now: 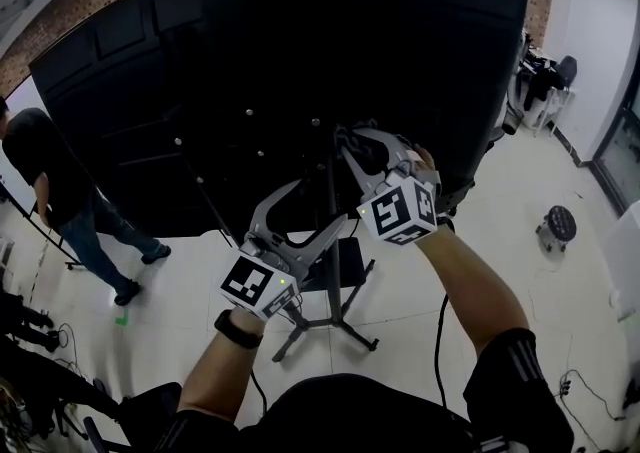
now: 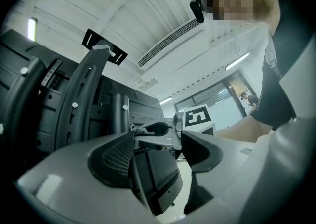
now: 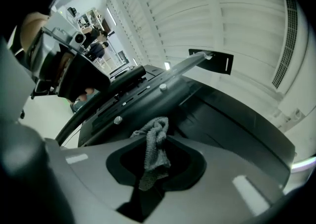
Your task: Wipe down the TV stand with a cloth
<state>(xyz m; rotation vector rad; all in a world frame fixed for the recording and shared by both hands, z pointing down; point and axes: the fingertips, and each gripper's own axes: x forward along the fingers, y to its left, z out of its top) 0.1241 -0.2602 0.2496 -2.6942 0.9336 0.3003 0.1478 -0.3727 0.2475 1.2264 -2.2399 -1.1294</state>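
Our right tool is pinching the grey cloth, and the cloth's bunched end sits up against a black arm of the TV stand behind the screen. Our left tool is spread with nothing gripped, near the stand's pole. The stand rests on the pale floor, and a person stands well apart at its left.

Both forearms reach forward toward the TV stand. The left gripper, the lower of the two, lies beside the stand's upright pole with its jaws apart. The right gripper, higher up the same pole, has its jaws closed on a grey cloth. A black band circles the left wrist.
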